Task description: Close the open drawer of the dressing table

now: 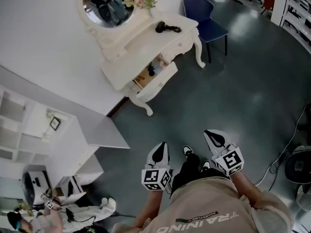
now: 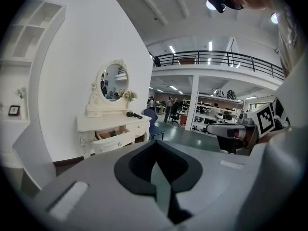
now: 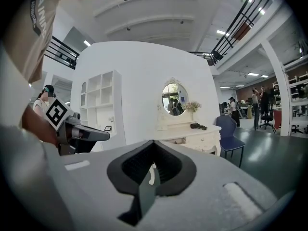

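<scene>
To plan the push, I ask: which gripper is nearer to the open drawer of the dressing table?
Left, slightly. The left gripper is straight across the floor from the open drawer; the right gripper stands farther off, to the side.

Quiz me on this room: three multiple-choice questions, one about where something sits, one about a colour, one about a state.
1. The black hair dryer lies: A on the floor; B on the dressing table; C on a shelf.
2. The chair is: A red; B white; C blue.
3. The drawer is: A pulled open; B shut; C taken out.
Answers: B, it rests on the white top; C, its seat and back are blue; A, its front stands out and the inside shows.
</scene>
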The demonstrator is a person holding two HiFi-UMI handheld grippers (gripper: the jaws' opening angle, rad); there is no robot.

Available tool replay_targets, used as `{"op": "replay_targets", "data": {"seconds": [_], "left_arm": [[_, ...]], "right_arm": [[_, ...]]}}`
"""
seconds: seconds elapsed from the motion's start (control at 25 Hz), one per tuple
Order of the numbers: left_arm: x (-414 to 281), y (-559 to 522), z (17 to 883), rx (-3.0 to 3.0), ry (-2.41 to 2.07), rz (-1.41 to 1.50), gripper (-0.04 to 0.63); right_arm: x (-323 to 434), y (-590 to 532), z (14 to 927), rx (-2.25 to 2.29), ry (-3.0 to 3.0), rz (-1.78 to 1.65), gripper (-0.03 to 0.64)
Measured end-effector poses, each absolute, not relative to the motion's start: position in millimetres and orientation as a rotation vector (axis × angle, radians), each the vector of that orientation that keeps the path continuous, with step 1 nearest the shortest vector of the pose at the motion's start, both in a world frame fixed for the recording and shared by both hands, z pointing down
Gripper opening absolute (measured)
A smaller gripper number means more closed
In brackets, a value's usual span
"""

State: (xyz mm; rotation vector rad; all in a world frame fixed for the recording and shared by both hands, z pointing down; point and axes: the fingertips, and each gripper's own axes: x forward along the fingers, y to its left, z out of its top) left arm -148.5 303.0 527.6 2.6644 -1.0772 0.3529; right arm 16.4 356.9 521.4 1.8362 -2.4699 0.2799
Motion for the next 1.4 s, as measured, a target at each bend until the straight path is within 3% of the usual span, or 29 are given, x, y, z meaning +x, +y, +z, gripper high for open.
{"op": "replay_targets", "data": {"seconds": [0.76, 1.4], "left_arm": [[-115.1, 168.0, 491.3, 2.860, -1.020, 0.239, 0.015], [-104.5, 116.0, 520.1, 2.779, -0.869, 0.215, 0.015]], "right_arm": [[32.0, 227.0, 463.2, 1.816, -2.401, 0.107, 0.002], [19.9, 171.7, 468.0, 1.783, -2.297, 0.116, 0.002]]}}
